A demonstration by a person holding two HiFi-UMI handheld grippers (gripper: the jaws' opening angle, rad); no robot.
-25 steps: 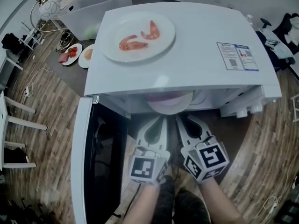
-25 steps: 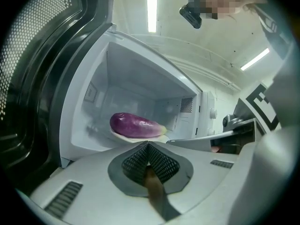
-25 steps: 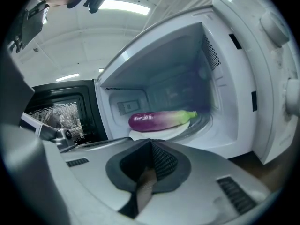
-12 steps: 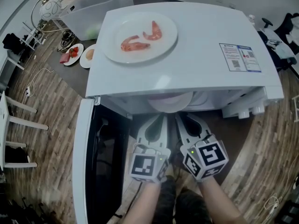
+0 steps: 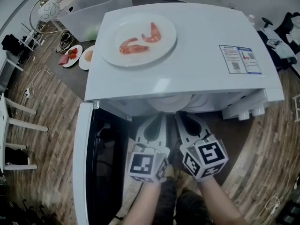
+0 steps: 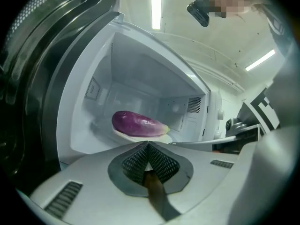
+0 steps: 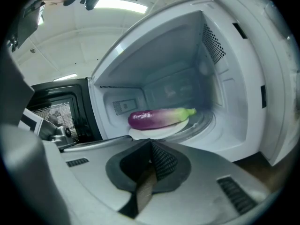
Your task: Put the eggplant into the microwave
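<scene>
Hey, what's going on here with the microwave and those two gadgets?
A person holds a gripper in each hand in front of the open microwave. The eggplant already lies on a white plate inside the oven. The left gripper and right gripper both point at the opening with jaws shut and empty, short of the plate. The door hangs open, and a dish of shrimp sits on top.

1 eggplant (image 6: 139,124); 1 microwave (image 5: 197,41); 2 shrimp (image 5: 132,46) on 1 plate (image 5: 116,31) atop it.
</scene>
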